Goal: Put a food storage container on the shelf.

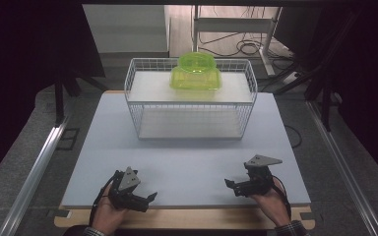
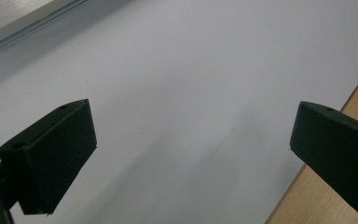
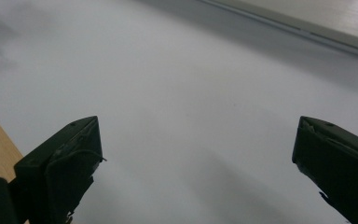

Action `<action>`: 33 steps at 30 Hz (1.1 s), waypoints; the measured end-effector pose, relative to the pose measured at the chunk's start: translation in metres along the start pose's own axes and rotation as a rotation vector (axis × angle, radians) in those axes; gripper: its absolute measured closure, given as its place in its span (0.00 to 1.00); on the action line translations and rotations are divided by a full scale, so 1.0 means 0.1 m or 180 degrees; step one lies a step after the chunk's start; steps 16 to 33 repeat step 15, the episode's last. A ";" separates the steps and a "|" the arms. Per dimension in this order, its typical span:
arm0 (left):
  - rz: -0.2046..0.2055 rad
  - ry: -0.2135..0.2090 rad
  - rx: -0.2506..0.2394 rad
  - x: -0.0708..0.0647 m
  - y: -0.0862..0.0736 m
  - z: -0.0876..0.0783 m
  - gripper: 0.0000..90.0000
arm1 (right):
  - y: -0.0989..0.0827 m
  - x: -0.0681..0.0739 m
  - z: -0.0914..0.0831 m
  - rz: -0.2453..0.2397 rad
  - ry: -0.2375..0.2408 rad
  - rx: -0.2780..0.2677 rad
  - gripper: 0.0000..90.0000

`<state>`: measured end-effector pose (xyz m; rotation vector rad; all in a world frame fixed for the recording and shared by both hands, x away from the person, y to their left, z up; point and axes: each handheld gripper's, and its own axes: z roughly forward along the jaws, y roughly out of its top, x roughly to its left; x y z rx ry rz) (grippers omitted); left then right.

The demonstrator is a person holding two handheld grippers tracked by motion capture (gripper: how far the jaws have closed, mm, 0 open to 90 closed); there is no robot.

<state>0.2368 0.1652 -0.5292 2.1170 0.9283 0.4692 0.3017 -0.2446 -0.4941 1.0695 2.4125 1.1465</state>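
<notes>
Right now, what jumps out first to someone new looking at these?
The neon green container on the top shelf of the white wire rack, at the far middle of the pale mat. Then the left hand-held gripper and right hand-held gripper near the front edge, both open and empty.

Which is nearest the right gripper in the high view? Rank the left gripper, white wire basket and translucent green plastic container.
From the right gripper:
1. Left gripper, near edge, to its left.
2. White wire basket, table's middle.
3. Translucent green plastic container, on the basket's upper shelf, farthest back.
</notes>
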 end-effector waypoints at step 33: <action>-0.0039 0.0013 0.0008 0.04 -0.01 -0.01 0.00 | -0.14 0.00 0.12 -0.0034 -0.0041 0.0234 0.02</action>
